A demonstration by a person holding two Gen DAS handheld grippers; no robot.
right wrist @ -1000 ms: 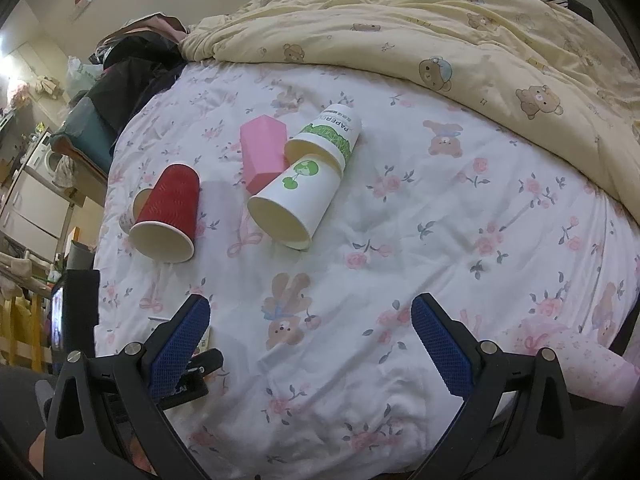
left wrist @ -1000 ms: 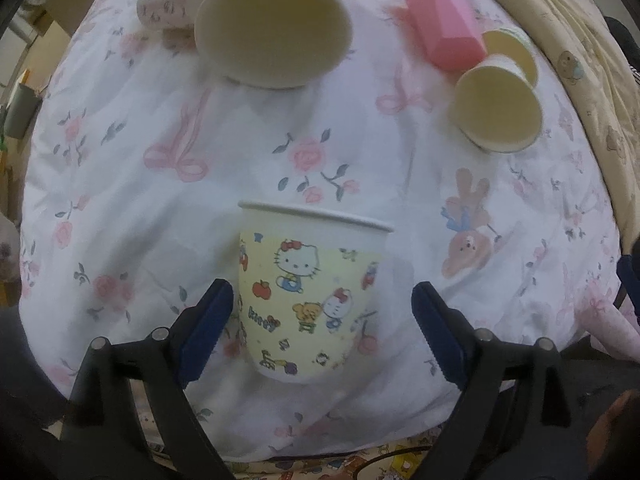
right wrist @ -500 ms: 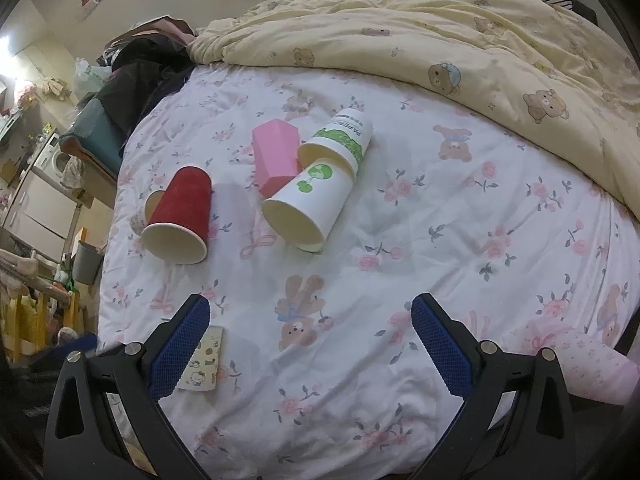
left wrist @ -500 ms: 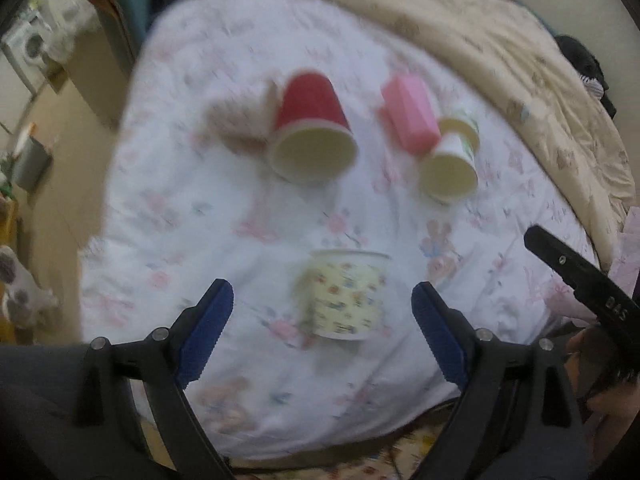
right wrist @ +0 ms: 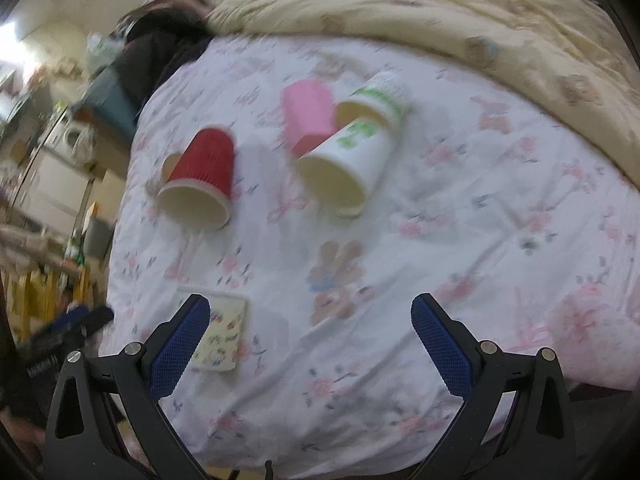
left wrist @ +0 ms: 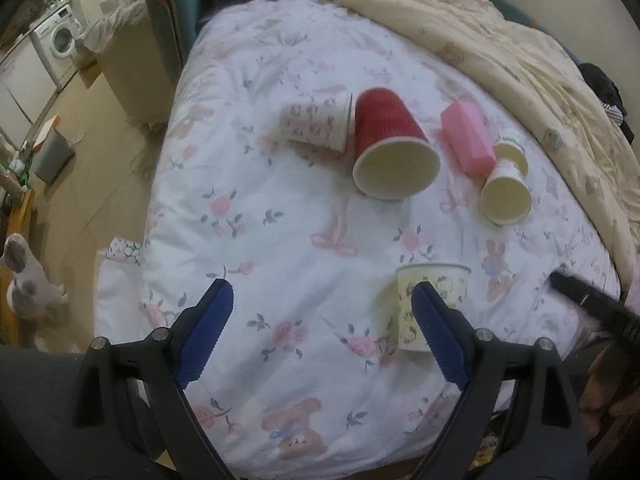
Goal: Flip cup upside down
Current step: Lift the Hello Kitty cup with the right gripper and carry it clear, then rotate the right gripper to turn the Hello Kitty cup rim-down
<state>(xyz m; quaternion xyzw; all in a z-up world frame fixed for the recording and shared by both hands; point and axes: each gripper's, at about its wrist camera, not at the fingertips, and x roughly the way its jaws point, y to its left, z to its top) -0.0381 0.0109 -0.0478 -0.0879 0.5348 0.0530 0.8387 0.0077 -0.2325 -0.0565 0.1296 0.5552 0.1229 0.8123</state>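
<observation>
A cartoon-print paper cup [left wrist: 434, 300] stands upright on the floral bed cover near its front edge; it also shows in the right wrist view [right wrist: 222, 332]. My left gripper [left wrist: 322, 334] is open and empty, back from the cup, with its right finger in front of the cup's lower side. My right gripper [right wrist: 310, 346] is open and empty; its left finger overlaps the cup in view. The right gripper's black tip [left wrist: 588, 300] shows at the right of the left wrist view.
Lying on the bed cover [left wrist: 280, 220]: a red cup [left wrist: 390, 148], a small patterned cup [left wrist: 318, 122], a pink box [left wrist: 466, 138], and two white cups with green print [left wrist: 506, 194]. A cream duvet [left wrist: 480, 40] lies behind. The bed edge and floor are left.
My left gripper pulled back and swung left, away from the cartoon cup, which now sits at its right finger. My right gripper moved closer over the bed; its view is blurred.
</observation>
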